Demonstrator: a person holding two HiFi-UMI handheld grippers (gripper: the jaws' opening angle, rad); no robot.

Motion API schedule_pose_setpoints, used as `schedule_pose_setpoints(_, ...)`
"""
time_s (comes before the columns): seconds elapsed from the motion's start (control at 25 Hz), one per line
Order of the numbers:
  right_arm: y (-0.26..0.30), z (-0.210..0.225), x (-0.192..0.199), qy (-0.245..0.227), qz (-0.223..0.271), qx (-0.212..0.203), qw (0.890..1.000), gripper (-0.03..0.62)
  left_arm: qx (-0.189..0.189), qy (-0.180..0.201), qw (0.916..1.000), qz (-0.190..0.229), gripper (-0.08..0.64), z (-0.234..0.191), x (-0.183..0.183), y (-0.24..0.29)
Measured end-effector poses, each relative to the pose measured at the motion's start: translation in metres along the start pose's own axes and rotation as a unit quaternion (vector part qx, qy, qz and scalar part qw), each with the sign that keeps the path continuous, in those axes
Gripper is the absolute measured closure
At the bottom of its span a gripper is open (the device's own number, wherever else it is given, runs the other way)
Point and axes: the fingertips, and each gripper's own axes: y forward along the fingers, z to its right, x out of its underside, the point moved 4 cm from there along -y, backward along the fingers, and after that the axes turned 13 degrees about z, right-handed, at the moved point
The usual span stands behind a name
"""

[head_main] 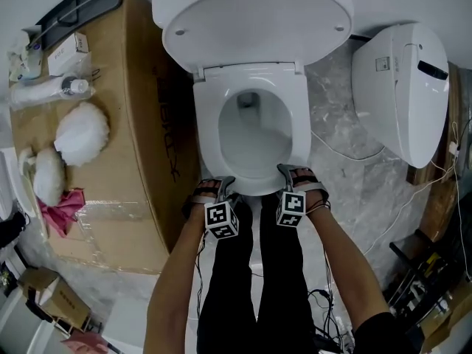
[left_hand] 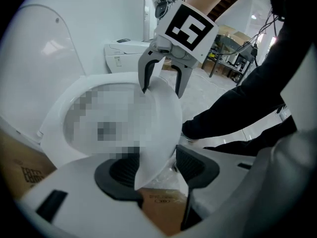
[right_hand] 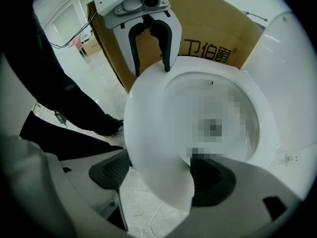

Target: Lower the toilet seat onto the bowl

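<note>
The white toilet seat (head_main: 209,124) lies flat on the bowl, and the lid (head_main: 254,21) stands up behind it. Both grippers sit at the seat's front edge. My left gripper (head_main: 225,186) (left_hand: 157,170) straddles the front rim with a gap between the seat and one pad (left_hand: 195,165). My right gripper (head_main: 284,172) (right_hand: 163,177) is open around the rim a little further right, its outer pad (right_hand: 114,170) clear of the seat. Each gripper shows in the other's view, fingers spread over the rim: the right gripper (left_hand: 161,86) and the left gripper (right_hand: 151,66).
A large cardboard box (head_main: 110,124) stands close on the toilet's left, carrying white fluffy items, a pink cloth and small bottles. A second white toilet unit (head_main: 402,87) lies on the marble floor at right, with cables (head_main: 413,205) beside it. The person's black-trousered legs (head_main: 258,271) stand in front.
</note>
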Motion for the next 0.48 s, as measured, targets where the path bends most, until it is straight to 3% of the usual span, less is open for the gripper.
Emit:
schedule_pose_setpoints(0.28, 0.019, 0.001, 0.009, -0.016, -0.032, 0.002, 0.999, 0.229, -0.011, -0.049, 0.9987, 0.001, 0.324, -0.002, 0.009, 0.014)
schedule_pose_setpoints(0.48, 0.018, 0.000, 0.009, 0.010, -0.022, -0.006, 1.000, 0.229, -0.020, -0.081, 0.9965, -0.009, 0.330, -0.003, 0.013, 0.020)
